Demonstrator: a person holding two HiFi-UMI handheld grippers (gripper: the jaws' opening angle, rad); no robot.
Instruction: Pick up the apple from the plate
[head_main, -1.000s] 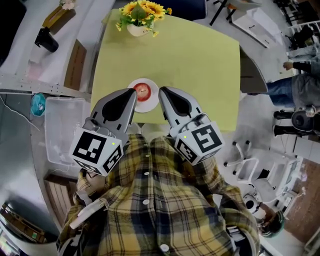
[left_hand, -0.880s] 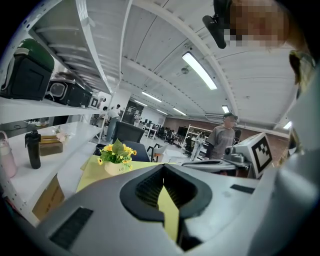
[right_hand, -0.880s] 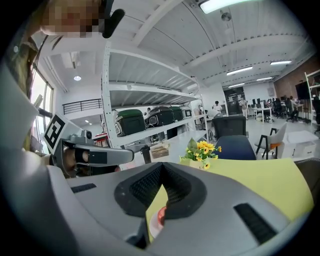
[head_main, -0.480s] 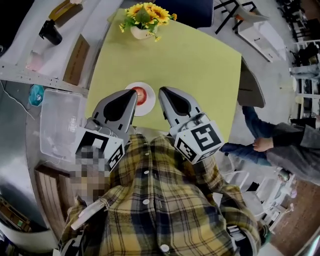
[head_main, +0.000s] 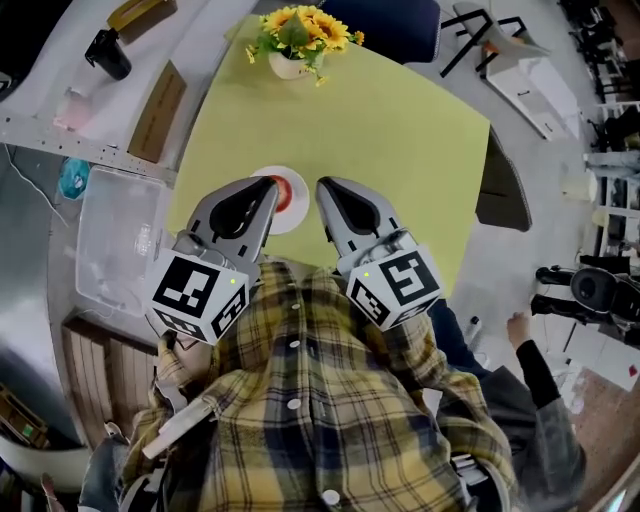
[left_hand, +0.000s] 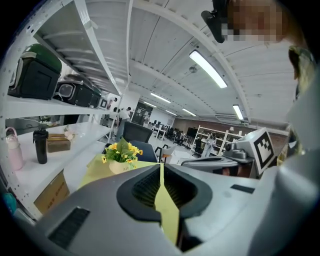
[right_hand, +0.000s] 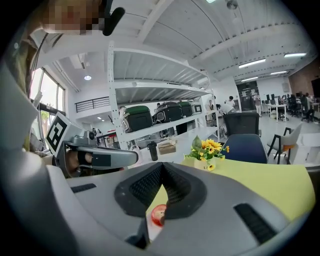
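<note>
Currently both claws hang side by side over the near part of the yellow surface (head_main: 400, 130). Left claw (head_main: 270, 188): jaws pressed together, nothing in them. Right claw (head_main: 322, 186): jaws meet at the tips, nothing gripped. The red apple (head_main: 286, 189) sits on the white plate (head_main: 296, 212) just ahead of both tips, partly covered by the left claw. Potted sunflowers (head_main: 300, 32) stand at the far edge.

Yellow plaid shirt (head_main: 350, 420), white buttons (head_main: 293, 404)
</note>
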